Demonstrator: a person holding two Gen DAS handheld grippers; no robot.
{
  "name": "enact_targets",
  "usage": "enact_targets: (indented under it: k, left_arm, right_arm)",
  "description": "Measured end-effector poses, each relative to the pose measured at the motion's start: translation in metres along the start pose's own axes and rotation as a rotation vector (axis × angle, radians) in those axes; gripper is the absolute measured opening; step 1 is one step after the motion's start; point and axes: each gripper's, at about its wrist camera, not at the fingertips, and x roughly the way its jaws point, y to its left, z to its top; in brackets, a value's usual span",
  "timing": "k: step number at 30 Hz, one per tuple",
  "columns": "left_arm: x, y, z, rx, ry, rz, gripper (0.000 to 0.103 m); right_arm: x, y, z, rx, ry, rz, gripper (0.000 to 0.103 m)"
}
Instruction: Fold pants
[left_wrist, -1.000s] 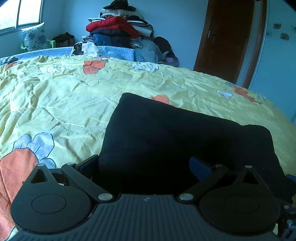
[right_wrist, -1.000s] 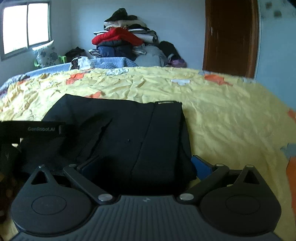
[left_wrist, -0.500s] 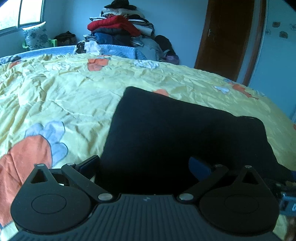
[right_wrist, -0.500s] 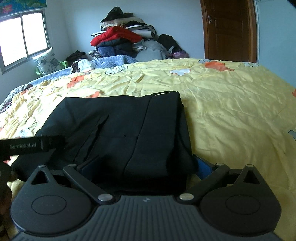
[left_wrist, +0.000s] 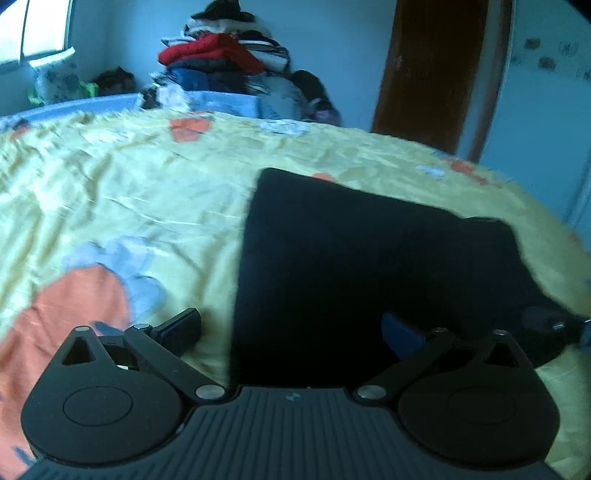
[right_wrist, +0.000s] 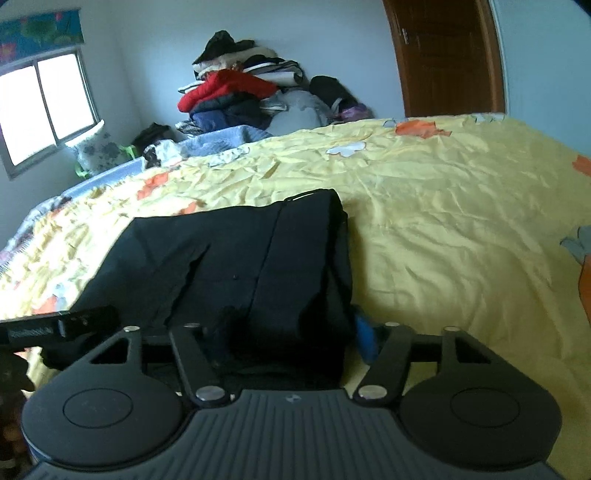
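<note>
With both the left gripper (left_wrist: 291, 328) and right gripper (right_wrist: 291, 338) spread over the near edge of the folded black fabric pants (right_wrist: 236, 266) on the yellow-sheeted bed (right_wrist: 443, 229), we judge folding nearly done, needing only withdrawal.

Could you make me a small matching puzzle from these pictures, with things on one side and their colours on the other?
Things:
1. pants
2. bedsheet
3. door
4. jacket on the clothes pile

Colours:
a. red
b. brown
c. black
d. yellow with orange patches

Pairs: 1-c, 2-d, 3-b, 4-a
</note>
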Motion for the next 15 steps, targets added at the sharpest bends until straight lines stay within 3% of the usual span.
enact_targets:
  k: [3,6,9,11,15]
  left_arm:
    - [0.004,0.007,0.004,-0.040,0.008,0.031,0.103]
    - [-0.006,0.008,0.004,-0.016,-0.025,0.078,0.102]
    - [-0.024,0.013,0.005,-0.001,-0.060,0.111,0.100]
    - [-0.034,0.017,0.010,-0.009,-0.078,0.092,0.100]
    - [-0.042,0.010,0.019,-0.006,-0.079,0.001,0.101]
  right_arm:
    - [0.006,0.009,-0.001,-0.088,0.012,-0.021,0.067]
    - [-0.001,0.006,0.004,-0.073,0.003,-0.034,0.070]
    - [-0.025,-0.002,0.007,-0.033,-0.094,-0.075,0.071]
    - [-0.037,0.003,0.008,-0.108,-0.135,-0.099,0.071]
    - [-0.044,0.023,0.003,-0.233,-0.108,0.057,0.071]
